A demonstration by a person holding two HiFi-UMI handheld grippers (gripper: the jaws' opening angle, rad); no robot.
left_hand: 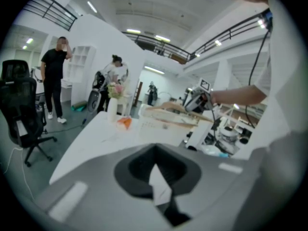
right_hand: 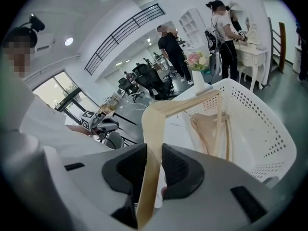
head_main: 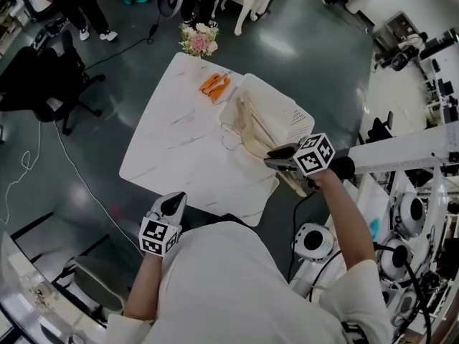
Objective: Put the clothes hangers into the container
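Hanger in hand: a pale wooden clothes hanger (right_hand: 161,110), flat-armed and bent at the shoulder, is pinched by the right hand-held gripper (right_hand: 153,170); one arm runs up through the jaws, the other reaches right across the container's opening.
Container: a white perforated plastic basket (right_hand: 269,129) at the right edge of the white marbled desk (head_main: 179,142), right of centre in the head view.
Already inside: more pale wooden hangers (right_hand: 214,129) lean together in the basket.
Right hand-held gripper: jaws pressed on the flat wooden arm from both sides, well below the bend.
Left hand-held gripper (head_main: 172,205): low at the near desk edge, jaw tips drawn together with nothing between them.
Handling: probably light and stiff. The smooth wood may slip or swing in a one-arm pinch, since most of the hanger hangs away from the pads.
Where to grip: likely the flat arm, faces against the pads, nearer the bend for less swing. The hook is not visible.
Risk: the far arm may catch on the rim or the leaning hangers.
Also on desk: a small orange object (head_main: 215,86) and a flower bunch (head_main: 199,40), upper centre.
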